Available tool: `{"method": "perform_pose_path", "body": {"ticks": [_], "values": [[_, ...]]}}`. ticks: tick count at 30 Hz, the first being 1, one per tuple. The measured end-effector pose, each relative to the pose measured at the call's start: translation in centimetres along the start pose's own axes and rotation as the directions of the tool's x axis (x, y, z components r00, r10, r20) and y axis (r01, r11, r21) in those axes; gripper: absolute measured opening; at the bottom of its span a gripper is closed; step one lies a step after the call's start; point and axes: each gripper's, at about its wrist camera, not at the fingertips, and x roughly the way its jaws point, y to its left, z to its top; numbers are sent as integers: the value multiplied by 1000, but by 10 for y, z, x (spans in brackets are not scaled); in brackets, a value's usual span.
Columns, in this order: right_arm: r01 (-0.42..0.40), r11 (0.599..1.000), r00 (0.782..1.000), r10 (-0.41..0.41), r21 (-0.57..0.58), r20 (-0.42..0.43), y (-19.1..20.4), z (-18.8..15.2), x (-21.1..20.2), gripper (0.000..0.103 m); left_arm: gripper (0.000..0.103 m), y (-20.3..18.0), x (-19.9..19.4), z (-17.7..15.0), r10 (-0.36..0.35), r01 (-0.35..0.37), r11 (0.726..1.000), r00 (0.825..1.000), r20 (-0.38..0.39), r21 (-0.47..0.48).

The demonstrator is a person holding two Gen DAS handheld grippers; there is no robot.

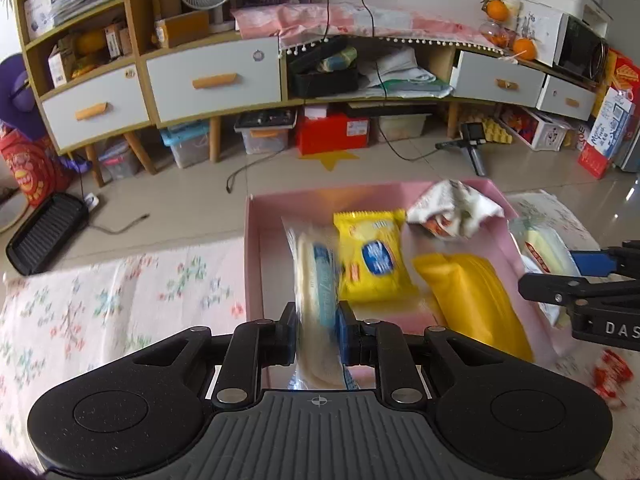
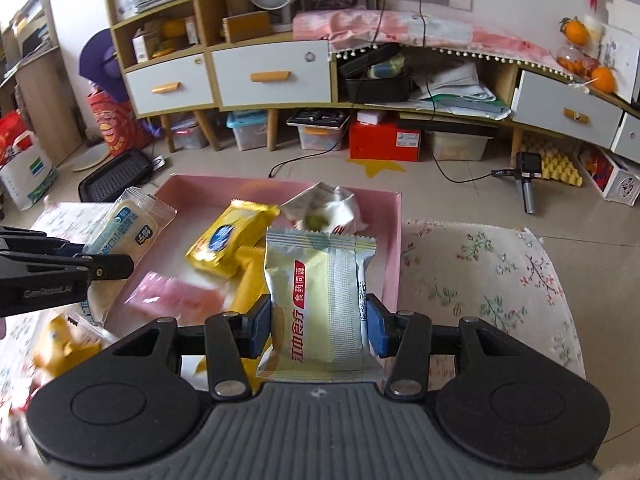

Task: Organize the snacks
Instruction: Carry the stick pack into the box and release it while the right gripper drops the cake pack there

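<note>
Two tongs point(image 1: 316, 330) point(image 2: 318, 326), each clamping a snack packet point(image 1: 314, 276) point(image 2: 320, 300), above floral cloth point(image 1: 100, 300), tiled floor point(image 1: 180, 200).

pink tray point(image 2: 394, 240) crowded with packets, its near-left floor point(image 2: 176, 292) seemingly bare

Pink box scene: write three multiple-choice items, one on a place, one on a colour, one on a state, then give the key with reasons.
1. Where does the crumpled white wrapper lie?
A. On the floor
B. At the far end of the pink box
C. In a drawer

2. What colour is the lettering on the packet in the right gripper?
A. Red
B. Green
C. Purple

3. How is the left gripper?
A. Open and empty
B. Out of view
C. Shut on a blue-label packet

Key: 1 B, it lies against the box's far wall. 2 A, the large characters are red. 3 C, both pads press the packet's sides.
</note>
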Motion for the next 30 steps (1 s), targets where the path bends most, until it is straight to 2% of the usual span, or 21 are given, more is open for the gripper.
{"method": "perform_pose_path", "body": {"ticks": [5,7,8,9,10,13,15,22,30], "values": [[11,1000,1000,-11,12,2,-4,6,9,46,17,-3,11,4,21,-23,999,998,55,37],[11,1000,1000,-11,18,13,-4,7,9,48,24,-2,10,6,17,-20,999,996,86,41],[12,1000,1000,-12,23,20,-4,7,8,59,27,-2,10,7,15,-19,999,996,88,40],[13,999,1000,-14,33,25,-5,7,6,71,35,-2,9,8,8,-11,999,996,84,37],[12,999,999,-14,39,32,-5,8,5,73,45,-2,8,8,3,-6,999,997,80,35],[11,999,999,-13,38,39,-4,11,1,74,63,-2,0,6,15,-18,999,996,85,37],[17,999,999,-18,40,39,-3,11,-2,78,70,-3,-4,5,13,-16,999,997,79,34],[21,999,999,-22,33,40,0,5,-21,91,84,-2,-33,-9,-12,11,1000,1000,28,15],[7,1000,999,-8,29,47,14,-13,-51,102,92,-3,-76,-42,-23,23,1000,1000,5,-1]]}}
